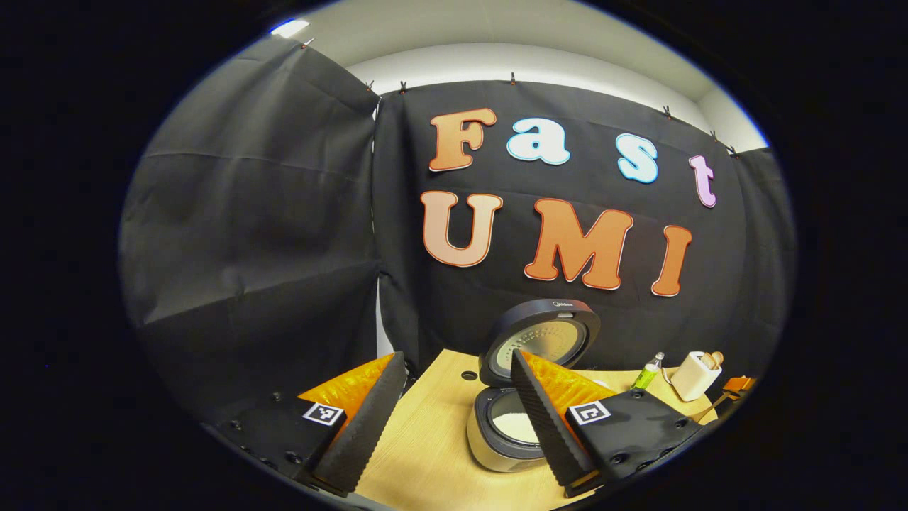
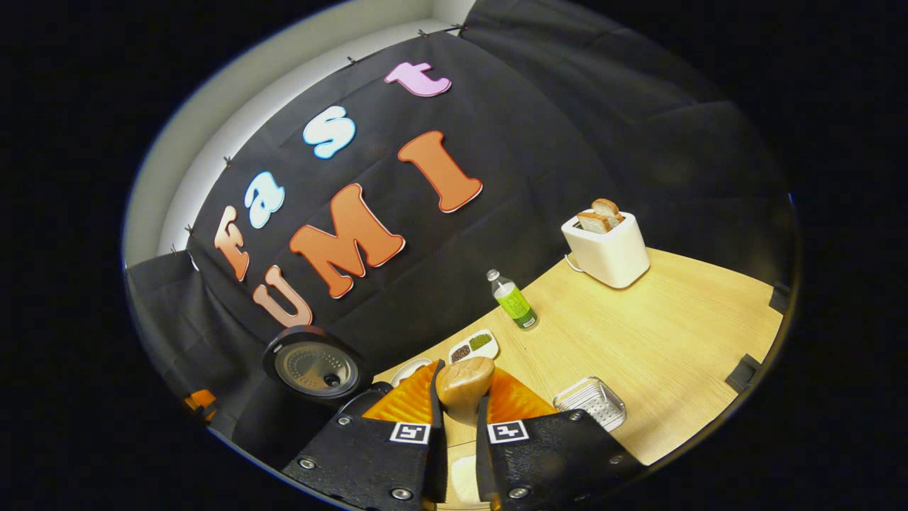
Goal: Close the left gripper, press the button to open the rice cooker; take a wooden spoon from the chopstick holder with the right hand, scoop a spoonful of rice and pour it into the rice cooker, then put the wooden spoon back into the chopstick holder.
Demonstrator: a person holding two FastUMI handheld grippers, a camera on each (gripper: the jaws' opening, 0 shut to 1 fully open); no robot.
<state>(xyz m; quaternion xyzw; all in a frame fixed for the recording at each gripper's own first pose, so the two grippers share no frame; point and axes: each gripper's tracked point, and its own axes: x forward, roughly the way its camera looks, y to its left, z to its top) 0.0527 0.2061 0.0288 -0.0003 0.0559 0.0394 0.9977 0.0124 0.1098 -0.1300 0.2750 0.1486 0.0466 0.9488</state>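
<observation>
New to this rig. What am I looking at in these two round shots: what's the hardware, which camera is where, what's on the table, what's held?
No robot arm here: a person carries a two-finger gripper in each hand, and a fisheye camera rides on each, looking along its fingers.

Left gripper view: the left gripper is open and holds nothing. Past it stands the rice cooker, its lid up and white rice inside.

Right gripper view: the right gripper is shut on the wooden spoon.

On the wooden table are a toaster with bread slices, a green bottle, a small dish of two grains, and a ribbed container.
</observation>
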